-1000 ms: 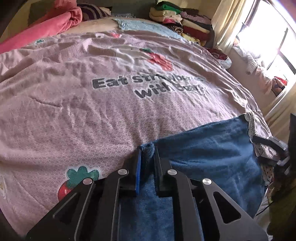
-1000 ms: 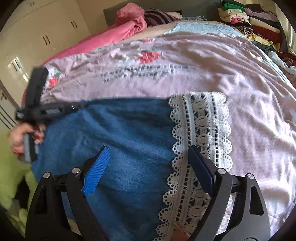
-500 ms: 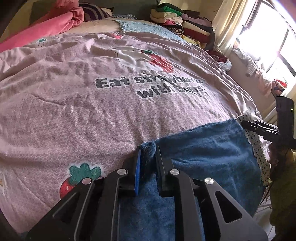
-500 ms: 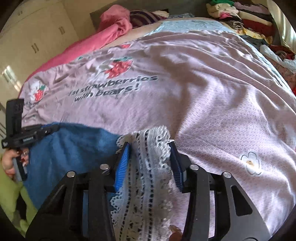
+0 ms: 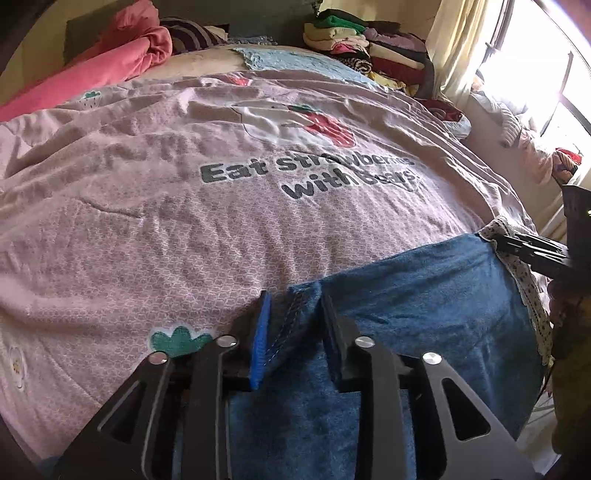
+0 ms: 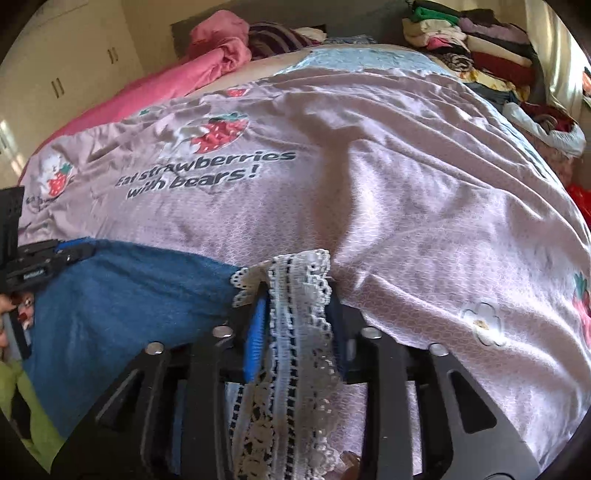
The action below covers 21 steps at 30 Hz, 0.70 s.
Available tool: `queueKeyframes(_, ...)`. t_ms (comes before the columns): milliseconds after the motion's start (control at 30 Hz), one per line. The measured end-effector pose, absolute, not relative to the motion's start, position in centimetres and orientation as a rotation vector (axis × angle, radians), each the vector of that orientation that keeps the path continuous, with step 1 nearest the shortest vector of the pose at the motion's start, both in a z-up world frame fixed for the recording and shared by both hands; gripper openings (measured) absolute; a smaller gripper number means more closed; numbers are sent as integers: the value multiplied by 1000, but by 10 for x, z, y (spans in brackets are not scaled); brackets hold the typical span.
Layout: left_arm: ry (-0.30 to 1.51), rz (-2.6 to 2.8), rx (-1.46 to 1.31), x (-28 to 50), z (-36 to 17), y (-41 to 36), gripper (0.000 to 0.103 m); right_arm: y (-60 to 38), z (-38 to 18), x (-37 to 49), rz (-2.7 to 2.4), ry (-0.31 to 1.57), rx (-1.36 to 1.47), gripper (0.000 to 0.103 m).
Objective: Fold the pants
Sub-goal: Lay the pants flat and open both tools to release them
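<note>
The blue denim pants (image 5: 424, 295) lie flat at the near edge of the bed (image 5: 110, 258), on a pink duvet cover (image 6: 406, 184) that carries strawberry pictures and the printed words "Eat strawberries with bears!". A band of white lace trim (image 6: 299, 332) runs along the hem of the pants, on the side toward the right edge of the bed.

The left gripper (image 5: 293, 321) stands over the near left corner of the pants. Its jaws have just been opening, and now they are released: the stitched denim edge lies between the blue pad and the black pad, with a gap to see on both sides of the cloth. The right gripper (image 6: 295, 314) is at the lace end. Its jaws have also just widened a little, but the lace trim is bunched up between them and both pads seem to press on it, so they are still grasping the lace.

In the right wrist view a hand (image 6: 14, 317) holds the handle of the left gripper at the left side of the picture, next to a lime green garment (image 6: 29, 406).

At the far end of the bed there is a pink blanket (image 5: 110, 62) in a roll, a dark striped cloth (image 5: 192, 35) and a pale blue sheet (image 6: 362, 61). A pile of folded clothes (image 5: 369, 51) stands at the far right corner, beside a light curtain (image 5: 458, 48) and a bright window (image 5: 535, 85)
</note>
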<state>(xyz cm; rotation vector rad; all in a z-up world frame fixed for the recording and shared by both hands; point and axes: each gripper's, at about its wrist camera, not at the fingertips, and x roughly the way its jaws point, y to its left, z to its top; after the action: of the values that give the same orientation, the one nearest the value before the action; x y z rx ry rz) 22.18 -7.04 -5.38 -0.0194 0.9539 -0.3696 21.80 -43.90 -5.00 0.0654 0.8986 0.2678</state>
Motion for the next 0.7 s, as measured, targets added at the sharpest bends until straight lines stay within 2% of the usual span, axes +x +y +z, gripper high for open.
queueKeyframes(33,949,-355,-21,219,-51,-68,43,-442,-44,213,247,878,73,43)
queueKeyframes(67,946,-349,-27,217,-47,-65,50,-446,-37,207,223,860,69,48)
queueKeyframes(133,941,-337,-47,210,-40,-56,53,-452,-27,196,198,826,67,58)
queueKeyframes(200,915,-313,-47,196,-31,-47,53,-456,-18,182,189,797,75,62)
queueKeyframes(233,905,-306,-47,190,-28,-44,53,-456,-14,175,189,786,70,63)
queueKeyframes(333,870,-290,-59,162,-18,-36,74,-445,-7,152,205,755,16,67)
queueKeyframes(433,849,-296,-50,130,-14,-33,75,-422,-7,132,230,747,-51,68)
queueKeyframes(567,851,-287,-6,99,-19,-40,86,-372,-16,117,337,760,-135,69)
queueKeyframes(700,896,-201,129,93,-38,-52,89,-327,-25,128,402,782,-185,69)
